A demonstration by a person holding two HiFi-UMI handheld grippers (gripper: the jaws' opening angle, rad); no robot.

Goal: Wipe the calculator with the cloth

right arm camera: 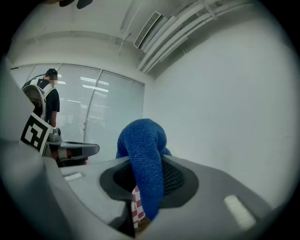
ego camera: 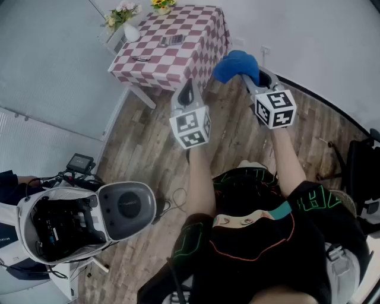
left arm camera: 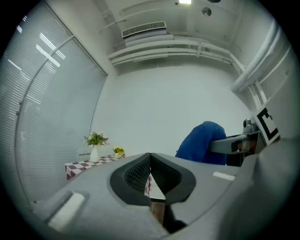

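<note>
Well short of the table [ego camera: 205,44]: holding blue cloth [right arm camera: 143,154] clenched in right gripper [right arm camera: 149,185], left gripper [left arm camera: 150,172] pinched together on nothing. Probably the calculator [ego camera: 172,40], that dark slab on the checkered top, untouched. 0 wiping done; approach and full wipe remaining.

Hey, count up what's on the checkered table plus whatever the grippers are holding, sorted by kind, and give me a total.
flower arrangements: 2, the white vase and the yellow bunch
calculator: 1
small dark item, too small to identify: 1
blue cloth, held in the right gripper: 1
Total: 5
</note>
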